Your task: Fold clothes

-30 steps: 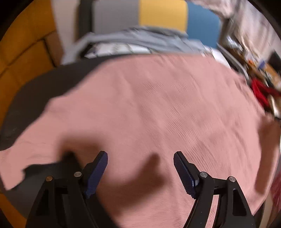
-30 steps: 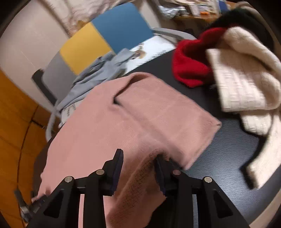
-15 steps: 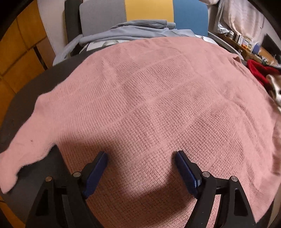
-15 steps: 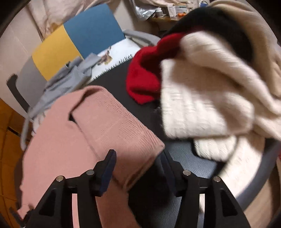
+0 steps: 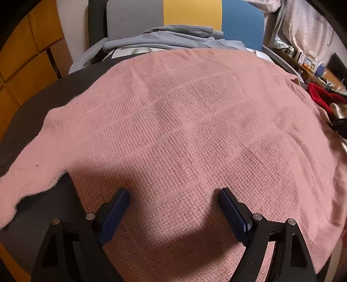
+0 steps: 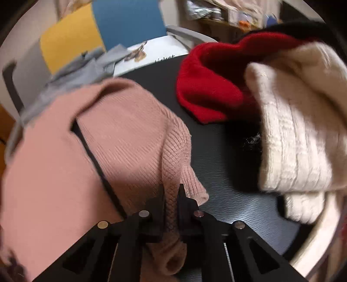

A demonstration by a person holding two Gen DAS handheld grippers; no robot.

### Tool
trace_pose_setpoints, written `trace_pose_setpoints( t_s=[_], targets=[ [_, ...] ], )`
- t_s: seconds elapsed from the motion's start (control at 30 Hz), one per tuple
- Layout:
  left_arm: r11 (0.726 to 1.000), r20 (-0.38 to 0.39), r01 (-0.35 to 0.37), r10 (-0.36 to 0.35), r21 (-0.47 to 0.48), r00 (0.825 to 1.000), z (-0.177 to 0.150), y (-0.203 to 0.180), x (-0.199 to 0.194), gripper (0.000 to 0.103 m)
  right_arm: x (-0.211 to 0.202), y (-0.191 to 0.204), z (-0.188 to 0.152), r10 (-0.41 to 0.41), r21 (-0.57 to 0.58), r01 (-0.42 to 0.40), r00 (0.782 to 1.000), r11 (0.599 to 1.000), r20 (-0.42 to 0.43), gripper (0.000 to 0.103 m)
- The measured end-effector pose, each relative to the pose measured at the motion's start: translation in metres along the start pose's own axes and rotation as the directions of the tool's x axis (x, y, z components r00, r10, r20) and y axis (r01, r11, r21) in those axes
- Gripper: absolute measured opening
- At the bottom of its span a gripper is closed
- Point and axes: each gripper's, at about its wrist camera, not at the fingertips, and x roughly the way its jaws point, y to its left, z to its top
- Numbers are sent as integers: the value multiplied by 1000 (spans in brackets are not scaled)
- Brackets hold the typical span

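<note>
A pink knit sweater point(image 5: 184, 130) lies spread flat over a dark round table point(image 5: 28, 104). One sleeve point(image 5: 28, 171) runs off to the left. My left gripper point(image 5: 173, 208) hovers open just above the sweater's near part, nothing between its blue pads point(image 5: 233, 213). In the right wrist view the same pink sweater point(image 6: 49, 173) has its other sleeve point(image 6: 134, 134) folded across the body. My right gripper point(image 6: 171, 201) is shut on the ribbed edge of that sleeve, and the cloth bunches up between its jaws.
A red garment point(image 6: 208, 86) and a cream cable-knit sweater point(image 6: 299, 130) are piled on the table's right side. A grey-blue garment point(image 5: 173, 38) lies over a chair point(image 5: 190, 19) with grey, yellow and blue panels behind the table. Bare table point(image 6: 227, 164) shows between the pink sleeve and the pile.
My right gripper, open half a second ago over the sleeve's edge, has shut on it. The left gripper has stayed open and barely moved above the sweater.
</note>
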Motion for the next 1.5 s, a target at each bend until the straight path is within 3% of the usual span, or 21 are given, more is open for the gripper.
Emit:
trace_pose_setpoints(
  t_s=[0.07,0.17,0.27,0.4,0.53,0.63,0.7,0.77,0.9,1.0,1.17,1.27,1.4,1.43,1.5],
  targets=[
    [1000,0,24,-24,-2,1000,3,2,-1,86,-21,12,0,102,21,-104,993,994,56,8],
    [995,14,95,-94,-28,995,9,3,-10,86,-58,43,-4,249,-38,-246,958,968,141,8],
    [984,42,171,-169,-57,985,14,-1,-27,86,-93,91,-22,415,-150,-395,899,906,141,8],
    [949,32,279,-278,-146,960,28,5,-36,87,-112,158,-81,601,-278,-581,799,765,-16,8],
    [894,22,376,-382,-244,924,43,14,-41,102,-106,203,-159,645,-336,-674,734,658,-212,8],
    [852,14,424,-441,-306,897,54,19,-45,103,-90,221,-214,638,-336,-720,694,608,-333,8],
    [888,-40,369,-394,-275,918,60,9,-39,103,-77,224,-242,649,-299,-761,648,576,-399,8],
    [913,-88,338,-365,-228,927,66,-4,-34,103,-71,227,-264,656,-281,-791,609,543,-446,8],
    [940,-173,318,-336,-124,926,87,-45,-16,103,-74,224,-287,657,-321,-798,602,510,-454,8],
    [978,-162,209,-210,-21,964,109,-75,-2,103,-78,215,-287,658,-355,-789,614,501,-436,8],
    [988,-187,155,-148,19,971,146,-118,24,103,-85,207,-292,638,-436,-760,646,483,-419,8],
    [993,-166,77,-61,92,984,163,-143,38,103,-84,205,-294,641,-439,-762,643,476,-420,8],
    [974,-152,12,23,227,988,171,-166,56,103,-86,203,-297,644,-439,-763,641,475,-417,9],
    [975,-136,34,-4,219,991,171,-165,55,100,-89,204,-297,645,-442,-760,643,476,-413,10],
    [980,-133,101,-79,169,988,171,-155,53,76,-94,205,-297,646,-447,-756,647,478,-404,13]
  ],
)
